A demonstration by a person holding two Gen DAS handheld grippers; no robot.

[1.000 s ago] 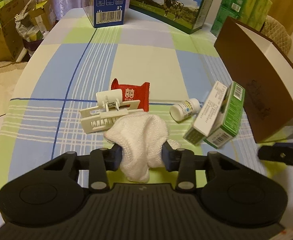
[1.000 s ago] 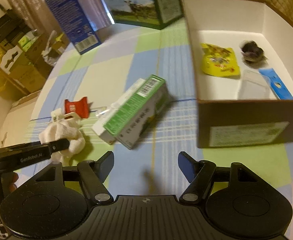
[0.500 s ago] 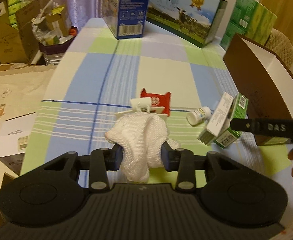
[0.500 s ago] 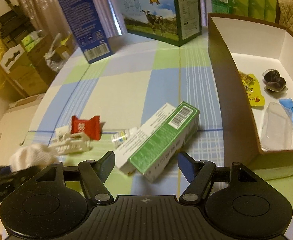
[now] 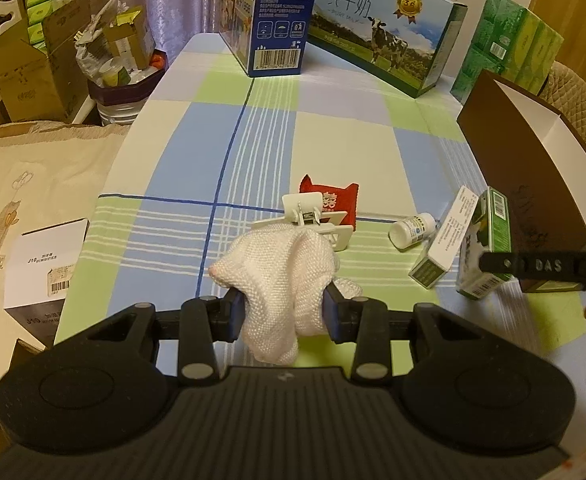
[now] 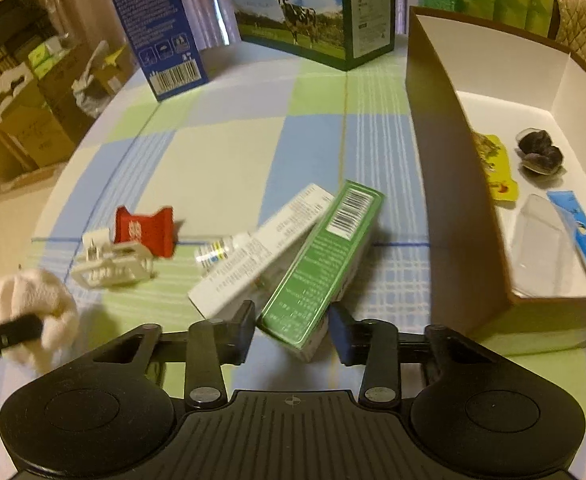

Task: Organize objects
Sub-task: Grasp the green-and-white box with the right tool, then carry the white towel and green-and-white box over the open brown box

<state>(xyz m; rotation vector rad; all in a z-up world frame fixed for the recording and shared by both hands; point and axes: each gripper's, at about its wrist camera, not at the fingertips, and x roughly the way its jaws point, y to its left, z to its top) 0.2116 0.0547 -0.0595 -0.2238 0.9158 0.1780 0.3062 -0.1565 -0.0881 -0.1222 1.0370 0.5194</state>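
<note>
My left gripper (image 5: 283,312) is shut on a white knitted cloth (image 5: 277,264), held just above the checked tablecloth. Beyond it lie a white plastic clip (image 5: 305,220), a red candy packet (image 5: 329,200) and a small white bottle (image 5: 411,230). My right gripper (image 6: 293,334) has its fingers against both sides of the near end of a green box (image 6: 325,256), which leans on a white box (image 6: 261,252) and still rests on the table. The brown cardboard box (image 6: 453,184) stands to the right, open on top.
Inside the brown box lie a yellow packet (image 6: 497,168), a dark wrapped item (image 6: 541,152), a clear plastic piece (image 6: 541,240) and a blue sachet (image 6: 581,236). A blue carton (image 6: 153,20) and a milk carton (image 6: 313,8) stand at the table's far edge.
My left gripper has lifted the cloth off the clip and drawn back. My right gripper has moved forward to the green box and its fingers have narrowed around it.
</note>
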